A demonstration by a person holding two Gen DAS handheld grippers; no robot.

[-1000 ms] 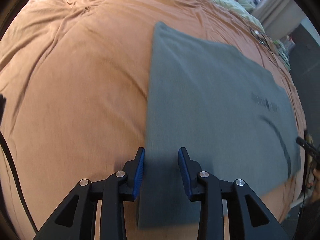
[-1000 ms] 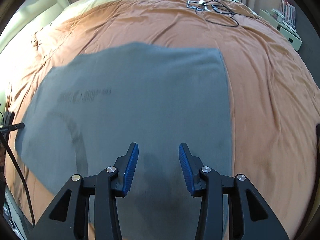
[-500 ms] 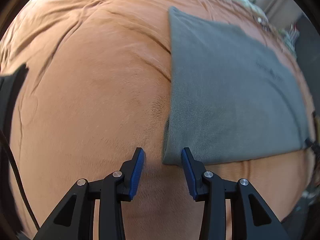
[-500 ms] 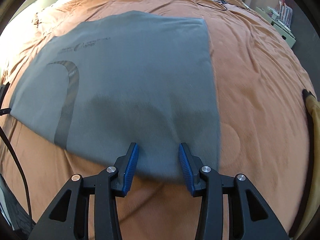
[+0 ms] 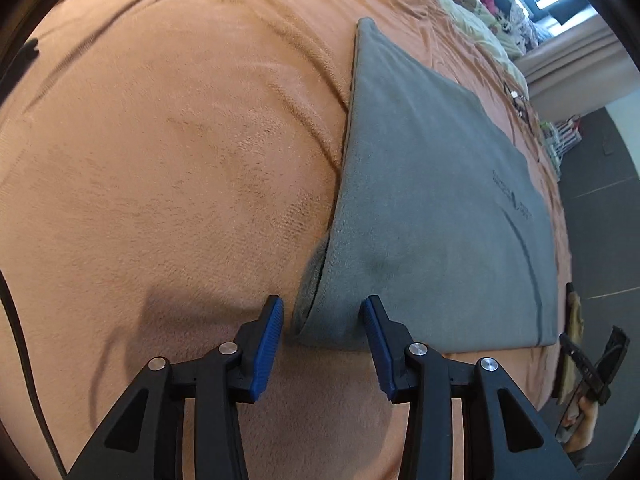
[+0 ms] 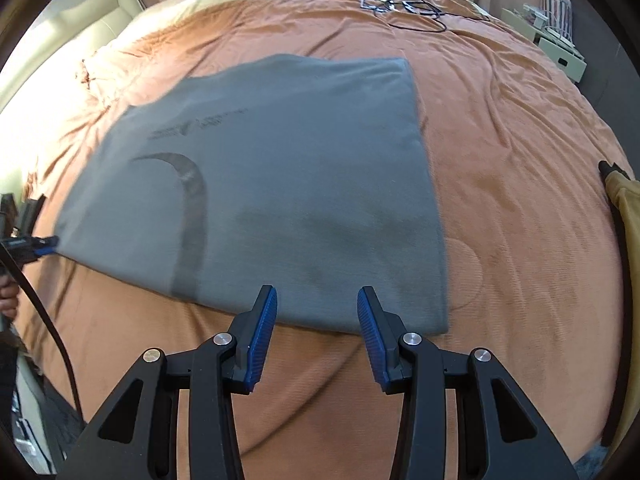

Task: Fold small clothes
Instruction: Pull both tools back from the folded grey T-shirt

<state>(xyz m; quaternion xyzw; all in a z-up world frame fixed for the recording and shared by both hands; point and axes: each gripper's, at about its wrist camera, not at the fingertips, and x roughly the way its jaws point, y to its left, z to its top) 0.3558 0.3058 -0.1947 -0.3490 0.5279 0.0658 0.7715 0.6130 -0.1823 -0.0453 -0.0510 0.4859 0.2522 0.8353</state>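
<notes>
A grey garment (image 5: 432, 216) lies folded flat on the orange bed cover (image 5: 168, 184), with a dark curved stripe and small print on it. My left gripper (image 5: 323, 330) is open, its fingers on either side of the garment's near left corner, where two layers part slightly. In the right wrist view the same garment (image 6: 288, 184) spreads ahead. My right gripper (image 6: 316, 320) is open at the garment's near edge, close to its right corner. Neither gripper holds anything.
Cables and a small device (image 6: 404, 4) lie on the far part of the bed. A cream duvet (image 6: 64, 64) lies at the far left. A yellow cloth (image 6: 624, 216) shows at the right edge. Shelves (image 6: 556, 36) stand past the bed.
Both grippers have pulled back from over the garment towards its near edge. The left one has moved from the bare cover to straddle the near left corner.
</notes>
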